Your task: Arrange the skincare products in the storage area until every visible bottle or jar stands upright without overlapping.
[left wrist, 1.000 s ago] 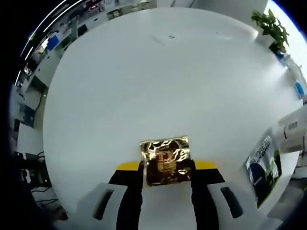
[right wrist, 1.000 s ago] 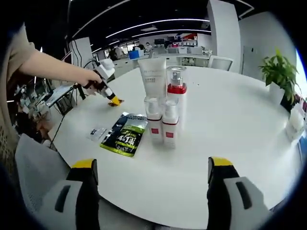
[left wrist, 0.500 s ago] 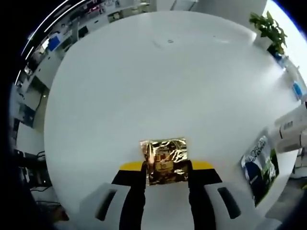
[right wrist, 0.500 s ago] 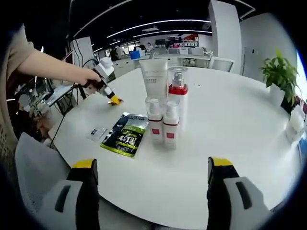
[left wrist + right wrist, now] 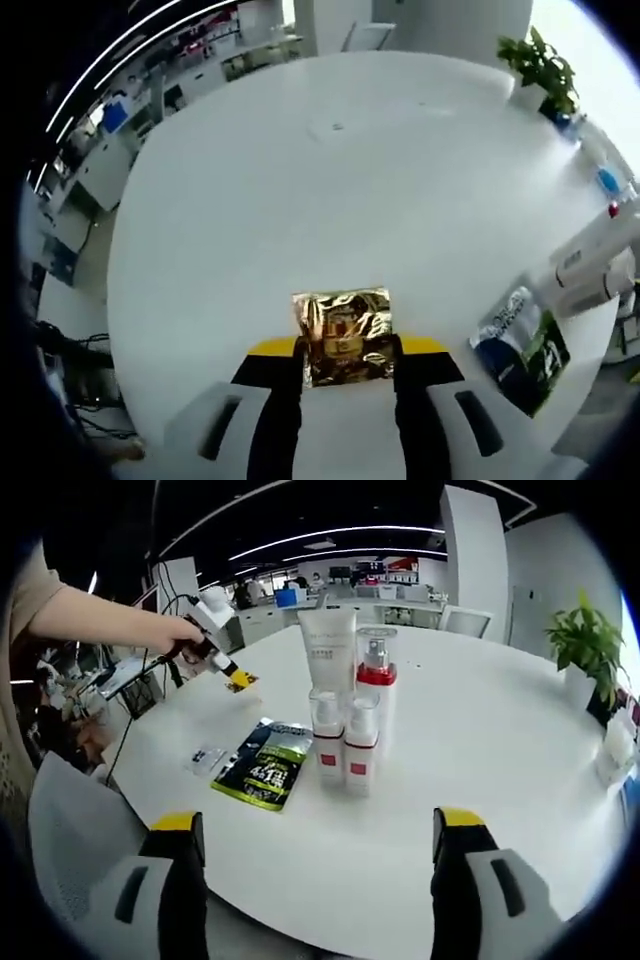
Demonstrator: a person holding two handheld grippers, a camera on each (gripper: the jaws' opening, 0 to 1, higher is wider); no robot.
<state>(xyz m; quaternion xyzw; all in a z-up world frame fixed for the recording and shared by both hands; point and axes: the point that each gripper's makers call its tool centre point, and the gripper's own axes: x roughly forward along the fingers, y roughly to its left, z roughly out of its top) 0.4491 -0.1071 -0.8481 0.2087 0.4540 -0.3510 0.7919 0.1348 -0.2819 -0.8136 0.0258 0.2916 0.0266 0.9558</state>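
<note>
The left gripper view looks steeply down on the white table (image 5: 330,190) from close above, while the right gripper view faces level across it from its near edge, both sharing the dark sachet (image 5: 262,770).

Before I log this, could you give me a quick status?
Left gripper shut on gold packet. Right gripper open. Bottles upright, clustered.

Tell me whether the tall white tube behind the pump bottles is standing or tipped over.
Standing. In the right gripper view the white tube rises straight from the table behind the two small bottles, beside the red-collared pump bottle.
</note>
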